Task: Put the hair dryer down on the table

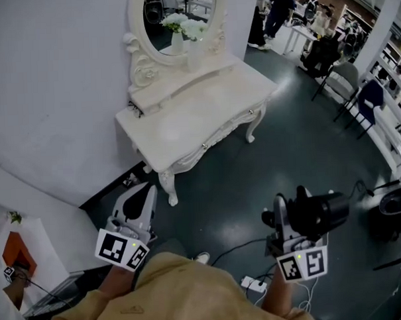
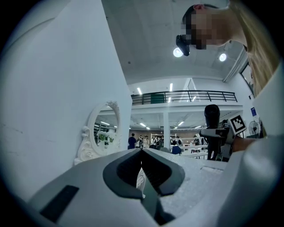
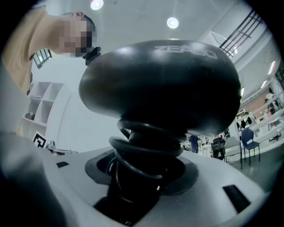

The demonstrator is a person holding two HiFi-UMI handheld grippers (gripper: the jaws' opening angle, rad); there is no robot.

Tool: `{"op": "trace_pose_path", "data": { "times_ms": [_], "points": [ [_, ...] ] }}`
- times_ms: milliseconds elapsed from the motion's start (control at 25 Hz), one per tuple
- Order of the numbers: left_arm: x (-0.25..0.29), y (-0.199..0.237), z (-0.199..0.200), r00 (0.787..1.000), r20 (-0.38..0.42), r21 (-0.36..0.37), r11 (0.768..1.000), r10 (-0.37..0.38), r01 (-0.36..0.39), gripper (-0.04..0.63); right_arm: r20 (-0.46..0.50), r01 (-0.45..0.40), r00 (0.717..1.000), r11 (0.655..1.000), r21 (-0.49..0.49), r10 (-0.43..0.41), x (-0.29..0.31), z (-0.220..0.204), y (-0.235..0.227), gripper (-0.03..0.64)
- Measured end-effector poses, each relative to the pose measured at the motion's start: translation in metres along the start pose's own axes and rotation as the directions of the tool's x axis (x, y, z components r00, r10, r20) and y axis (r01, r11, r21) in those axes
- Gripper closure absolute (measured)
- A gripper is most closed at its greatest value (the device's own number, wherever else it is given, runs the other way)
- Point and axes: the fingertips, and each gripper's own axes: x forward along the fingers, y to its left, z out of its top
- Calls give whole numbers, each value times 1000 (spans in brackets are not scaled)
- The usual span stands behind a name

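A black hair dryer (image 1: 317, 214) with its cord wound round the handle stands upright in my right gripper (image 1: 290, 217), whose jaws are shut on the handle. In the right gripper view the dryer's rounded body (image 3: 162, 84) fills the middle above the right gripper (image 3: 140, 181). It hangs over the dark floor, well to the near right of the white dressing table (image 1: 211, 106). My left gripper (image 1: 143, 191) is shut and empty, near the table's front left leg. In the left gripper view the left gripper (image 2: 142, 155) has its jaws closed together, with the dryer (image 2: 212, 116) at the right.
An oval mirror (image 1: 174, 18) and a white vase of flowers (image 1: 194, 42) stand at the table's back. A power strip with cables (image 1: 252, 283) lies on the floor by my feet. Chairs (image 1: 343, 80) and desks line the right; a white shelf (image 1: 19, 253) is at near left.
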Motion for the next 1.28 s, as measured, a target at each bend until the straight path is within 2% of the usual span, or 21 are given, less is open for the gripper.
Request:
{"op": "trace_pose_path", "data": {
  "times_ms": [280, 520, 720, 1040, 1280],
  "points": [
    [8, 10, -19, 999, -50, -11, 1000, 20, -21, 592, -18, -16, 1000, 1000, 8, 16, 13, -15, -5, 365],
    [58, 20, -35, 998, -61, -21, 1000, -13, 11, 592, -46, -16, 999, 1000, 14, 16, 49, -34, -24, 365],
    [133, 51, -48, 998, -54, -44, 998, -35, 33, 592, -57, -15, 998, 1000, 5, 15, 115, -47, -51, 365],
    [286, 117, -35, 995, -8, -67, 992, -103, 102, 592, -48, -29, 998, 1000, -10, 28, 263, -46, -89, 365],
    [359, 160, -45, 989, -29, -90, 986, -146, 143, 592, -66, -1, 998, 1000, -26, -1, 329, -55, -108, 365]
  ]
}}
